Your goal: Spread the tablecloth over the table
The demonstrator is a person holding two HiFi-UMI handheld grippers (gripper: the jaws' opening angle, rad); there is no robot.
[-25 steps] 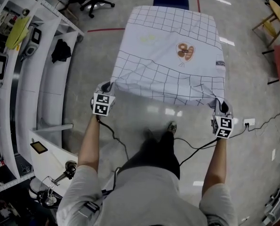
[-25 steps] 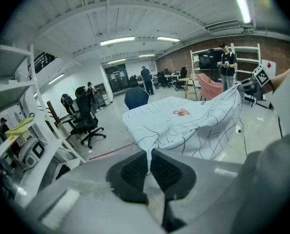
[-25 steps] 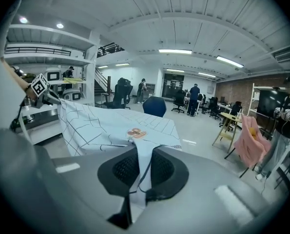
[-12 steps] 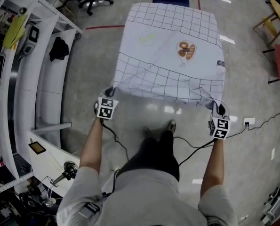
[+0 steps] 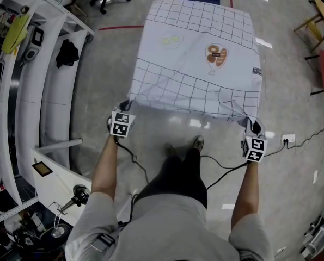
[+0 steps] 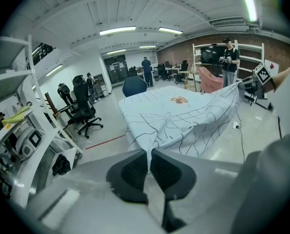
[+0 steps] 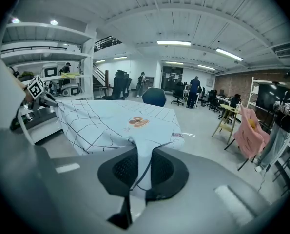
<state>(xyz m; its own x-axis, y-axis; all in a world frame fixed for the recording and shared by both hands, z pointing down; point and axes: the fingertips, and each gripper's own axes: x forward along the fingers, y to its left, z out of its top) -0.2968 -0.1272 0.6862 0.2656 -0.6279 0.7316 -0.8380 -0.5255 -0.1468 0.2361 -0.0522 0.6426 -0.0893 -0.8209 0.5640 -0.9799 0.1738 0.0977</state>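
Out ahead of the person, the grid-lined tablecloth lies draped over the table it hides. Its long axis runs straight away, and its near edge is lifted and pulled taut. The left gripper pinches the near left corner and the right gripper clamps the near right one (both jaws closed on fabric). A brown printed motif sits right of centre, and the side tag carries lettering too small to read.
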